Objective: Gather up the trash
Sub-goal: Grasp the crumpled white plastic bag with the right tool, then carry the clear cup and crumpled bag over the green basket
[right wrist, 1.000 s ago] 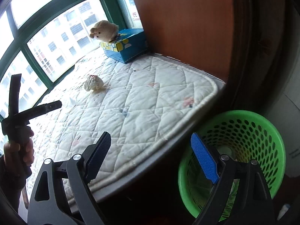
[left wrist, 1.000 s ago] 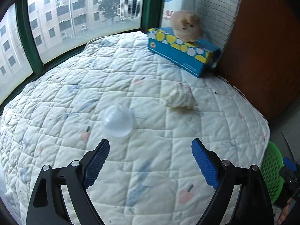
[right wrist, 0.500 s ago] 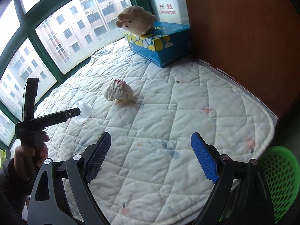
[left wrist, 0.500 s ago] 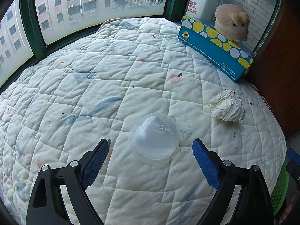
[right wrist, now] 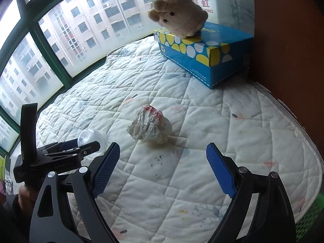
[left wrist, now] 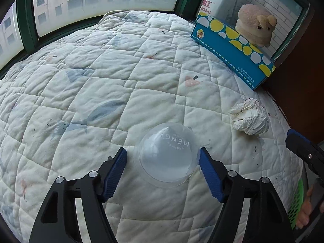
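A white quilted bed [left wrist: 141, 77] is seen under a big window [right wrist: 85, 32] with green frames. Tall buildings are seen outside the glass.

On the left, the left gripper [left wrist: 162, 158] is held low over the bed by a hand [right wrist: 24, 194]. Its jaws have just been closing. A clear plastic cup [left wrist: 167, 156] lies on its side between them, on the quilt. The right blue pad [left wrist: 210, 174] is seen right against the cup's rim. A small gap is seen between the left pad and the cup, so the cup is not pinched yet. Grey letters are printed on the cup.

A little more to the right, a crumpled paper ball [right wrist: 149, 126] lies on the bed, well apart from the cup. Red marks are seen on its top. Small dark specks are seen on the quilt near it.

The right gripper [right wrist: 163, 170] is held over the near part of the bed, pointed at the paper ball. Its jaws are spread wide and nothing is held between them. The ball is ahead of them and is not touched.

Farther back on the right, a blue tissue box [right wrist: 204, 54] with yellow and white spots sits by a brown wall [right wrist: 289, 40]. A soft toy animal [right wrist: 178, 14] sits on top of the box.

At the far right, past the bed's edge, a bit of a green basket [right wrist: 309, 220] with holes is seen.
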The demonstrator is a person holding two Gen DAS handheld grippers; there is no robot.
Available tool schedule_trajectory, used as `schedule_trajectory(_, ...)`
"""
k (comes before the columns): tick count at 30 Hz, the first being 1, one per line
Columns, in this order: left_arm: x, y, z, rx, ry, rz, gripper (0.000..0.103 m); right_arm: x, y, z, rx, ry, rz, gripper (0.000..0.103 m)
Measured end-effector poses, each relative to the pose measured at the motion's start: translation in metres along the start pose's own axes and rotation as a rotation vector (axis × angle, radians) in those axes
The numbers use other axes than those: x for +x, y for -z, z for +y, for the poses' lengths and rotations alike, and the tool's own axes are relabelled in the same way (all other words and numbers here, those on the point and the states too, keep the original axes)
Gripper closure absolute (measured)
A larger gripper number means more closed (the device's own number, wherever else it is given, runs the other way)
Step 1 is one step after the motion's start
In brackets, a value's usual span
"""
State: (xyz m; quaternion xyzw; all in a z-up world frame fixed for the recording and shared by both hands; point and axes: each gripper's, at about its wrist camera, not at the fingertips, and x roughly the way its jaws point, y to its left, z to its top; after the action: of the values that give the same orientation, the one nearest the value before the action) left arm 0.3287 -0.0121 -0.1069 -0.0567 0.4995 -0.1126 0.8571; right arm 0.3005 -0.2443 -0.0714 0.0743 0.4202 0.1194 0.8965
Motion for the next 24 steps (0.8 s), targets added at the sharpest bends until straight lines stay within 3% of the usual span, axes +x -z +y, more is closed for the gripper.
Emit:
schedule_trajectory(1,-0.001,0.000,0.000,0.003,0.012,-0.001,0.039,0.004,-0.003,0.002,-0.005,0.002,0.001,0.017)
schedule_trajectory(7,-0.009,0.002,0.006,0.004,0.010,-0.014,0.040,0.031,-0.014,0.004,0.014,0.002,0.020,0.019)
schedule_trajectory(15,-0.028,0.006,0.015,-0.002,0.015,-0.044,0.040,0.063,-0.018,-0.002,0.086,-0.038,0.077,0.032)
schedule_trajectory(18,-0.033,0.009,0.014,0.003,0.017,-0.046,0.040,0.062,-0.016,0.001,0.090,-0.060,0.081,0.044)
schedule_trajectory(24,-0.045,0.018,0.005,0.016,0.019,-0.054,0.040,0.033,-0.007,0.006,0.058,-0.048,0.038,0.048)
